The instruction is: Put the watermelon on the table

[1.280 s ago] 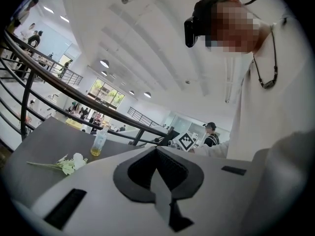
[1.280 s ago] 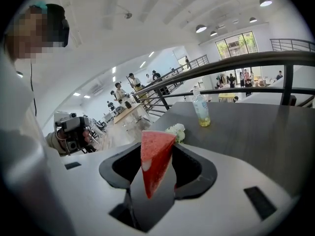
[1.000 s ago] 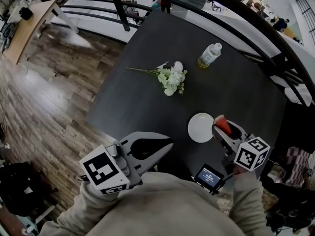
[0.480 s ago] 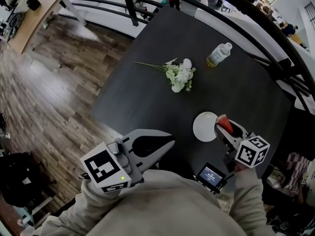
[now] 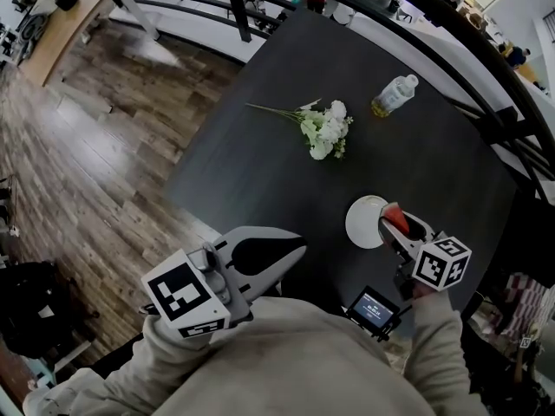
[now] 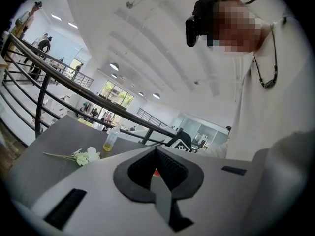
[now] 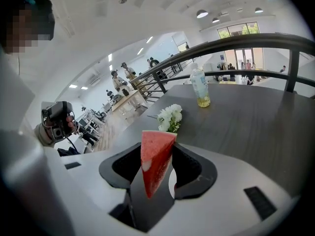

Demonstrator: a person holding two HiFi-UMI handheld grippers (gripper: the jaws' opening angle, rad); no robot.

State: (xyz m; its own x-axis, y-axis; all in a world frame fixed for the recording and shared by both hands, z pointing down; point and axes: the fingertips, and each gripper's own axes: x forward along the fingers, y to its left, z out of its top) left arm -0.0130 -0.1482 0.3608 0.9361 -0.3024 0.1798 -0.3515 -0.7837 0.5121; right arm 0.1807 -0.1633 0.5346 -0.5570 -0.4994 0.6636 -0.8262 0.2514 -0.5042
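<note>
- The brown wooden floor [image 5: 78, 163] fills the left side of the head view.
- The dark table [image 5: 260, 172] takes up the middle and the upper right.
- A black railing [image 7: 236, 40] curves behind the far edge of the table.
- The person's pale sleeves [image 5: 434, 336] come in from the bottom edge.
- The left gripper [image 5: 299, 251] sits at the lower left, by the near edge of the table. Its jaws are pressed together at the tips, and nothing is between them.
- The right gripper [image 5: 403, 230] is at the lower right, over the table. Its jaws are squeezed onto the watermelon slice [image 7: 156, 159].
- A round white plate [image 5: 364, 222] lies on the table, just left of the right gripper.
- A bunch of white flowers [image 5: 325, 128] lies near the middle of the table.
- A clear bottle [image 7: 200, 87] with a little yellow drink stands up near the far edge.
- The watermelon slice is red. Its wide end is up and its pointy end is down. In the head view it shows at the plate's right edge.
- A small screen [image 5: 373, 306] glows close to the person's chest.
</note>
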